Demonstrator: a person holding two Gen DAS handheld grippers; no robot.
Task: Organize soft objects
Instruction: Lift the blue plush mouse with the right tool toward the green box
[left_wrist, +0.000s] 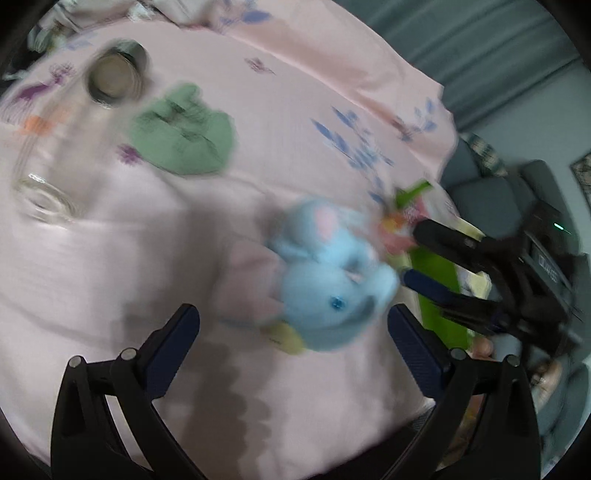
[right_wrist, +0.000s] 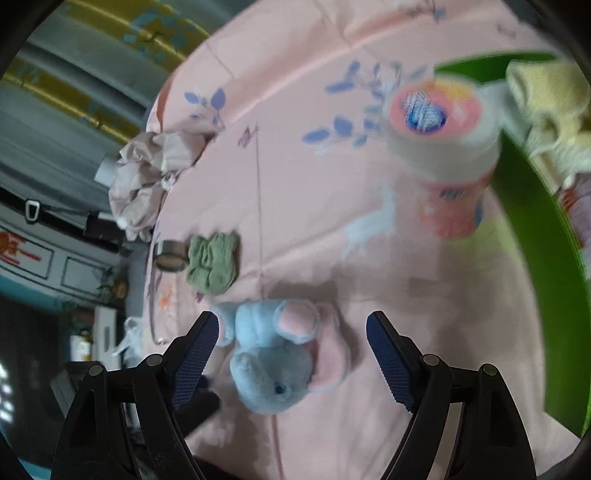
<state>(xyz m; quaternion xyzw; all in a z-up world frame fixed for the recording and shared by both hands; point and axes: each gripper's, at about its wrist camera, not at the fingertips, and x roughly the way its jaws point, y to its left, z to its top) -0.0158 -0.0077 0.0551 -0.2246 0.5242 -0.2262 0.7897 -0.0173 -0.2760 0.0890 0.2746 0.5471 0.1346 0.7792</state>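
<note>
A light blue plush elephant with pink ears lies on the pink printed bedsheet. My left gripper is open, its fingers wide on either side of the toy's near end without pressing it. My right gripper is also open, and the elephant lies between its fingers, touching neither pad. In the left wrist view the right gripper reaches in from the right, just beside the toy. A folded green cloth lies farther off on the sheet.
A round metal tin sits by the green cloth, with a glass jar nearby. A green basket holds a yellow cloth. Beside it stands a pink and white tub. Crumpled pale fabric lies at the bed's edge.
</note>
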